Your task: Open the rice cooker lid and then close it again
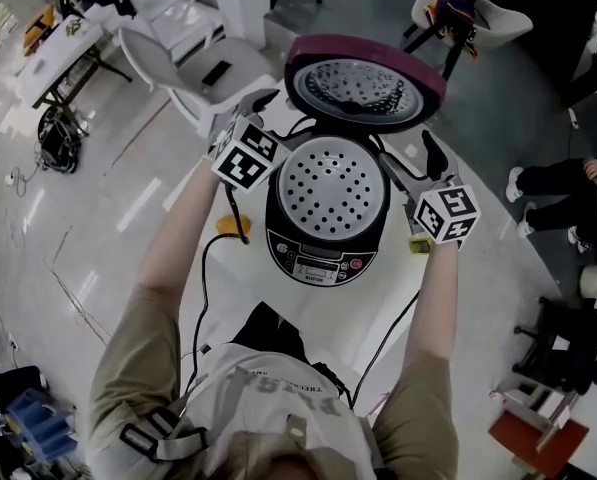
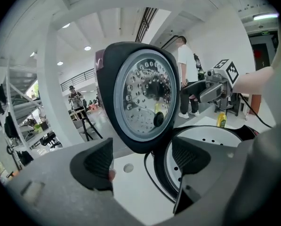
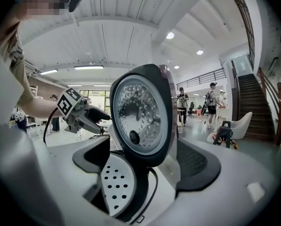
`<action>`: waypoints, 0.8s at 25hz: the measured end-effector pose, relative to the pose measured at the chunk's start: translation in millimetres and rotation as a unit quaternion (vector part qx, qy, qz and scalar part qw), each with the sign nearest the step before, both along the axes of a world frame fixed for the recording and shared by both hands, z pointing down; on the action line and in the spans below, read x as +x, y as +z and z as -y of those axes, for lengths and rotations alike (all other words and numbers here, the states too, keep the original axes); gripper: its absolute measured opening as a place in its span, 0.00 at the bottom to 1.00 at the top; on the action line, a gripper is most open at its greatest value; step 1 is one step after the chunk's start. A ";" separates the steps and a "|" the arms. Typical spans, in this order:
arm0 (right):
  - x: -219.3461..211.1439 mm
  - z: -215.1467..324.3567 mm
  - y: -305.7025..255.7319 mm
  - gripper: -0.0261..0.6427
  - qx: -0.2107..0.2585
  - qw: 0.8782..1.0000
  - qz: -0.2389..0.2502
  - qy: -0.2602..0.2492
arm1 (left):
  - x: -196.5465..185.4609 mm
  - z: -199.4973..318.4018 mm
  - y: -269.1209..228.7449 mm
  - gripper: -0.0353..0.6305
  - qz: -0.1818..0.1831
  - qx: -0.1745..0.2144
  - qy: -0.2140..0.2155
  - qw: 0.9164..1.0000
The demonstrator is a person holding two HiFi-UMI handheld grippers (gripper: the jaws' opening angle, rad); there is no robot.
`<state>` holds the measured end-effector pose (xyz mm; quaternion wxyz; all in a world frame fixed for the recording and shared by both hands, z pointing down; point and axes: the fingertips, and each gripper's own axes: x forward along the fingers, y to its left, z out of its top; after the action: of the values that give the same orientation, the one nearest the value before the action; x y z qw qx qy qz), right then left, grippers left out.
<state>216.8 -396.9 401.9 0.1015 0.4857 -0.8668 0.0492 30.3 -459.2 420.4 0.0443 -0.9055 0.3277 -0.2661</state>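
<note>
A white round table [image 1: 308, 328] in an open hall carries the cooker [image 1: 320, 253] at its centre. The lid [image 1: 363, 83] stands upright on its hinge at 12 o'clock of the cooker, baring the perforated plate [image 1: 328, 188]; we judge the opening step done. We hold the left gripper [image 2: 142, 159] at 10 o'clock and the right gripper [image 3: 145, 161] at 3 o'clock, each with jaws spread and clamping nothing. Both point at the lid with no contact visible, probably so that either can press its top edge down to close it.
</note>
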 end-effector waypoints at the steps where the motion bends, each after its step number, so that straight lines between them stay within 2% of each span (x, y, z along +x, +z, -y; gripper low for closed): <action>1: 1.5 4.7 0.0 0.66 0.000 1.000 0.003 0.002 | 1.3 4.3 0.3 0.66 0.002 0.003 0.001 1.000; 6: 4.9 23.5 0.0 0.67 -0.003 1.000 0.013 0.002 | 4.6 22.2 6.2 0.70 0.028 0.010 -0.003 1.000; 20: -3.6 52.1 -3.0 0.71 0.001 0.999 -0.015 -0.031 | 20.1 45.0 4.7 0.71 0.040 0.017 0.020 0.999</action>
<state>213.2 -448.9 398.9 0.1158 0.4594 -0.8798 0.0378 50.5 -504.1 425.1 0.0776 -0.8995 0.3123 -0.2956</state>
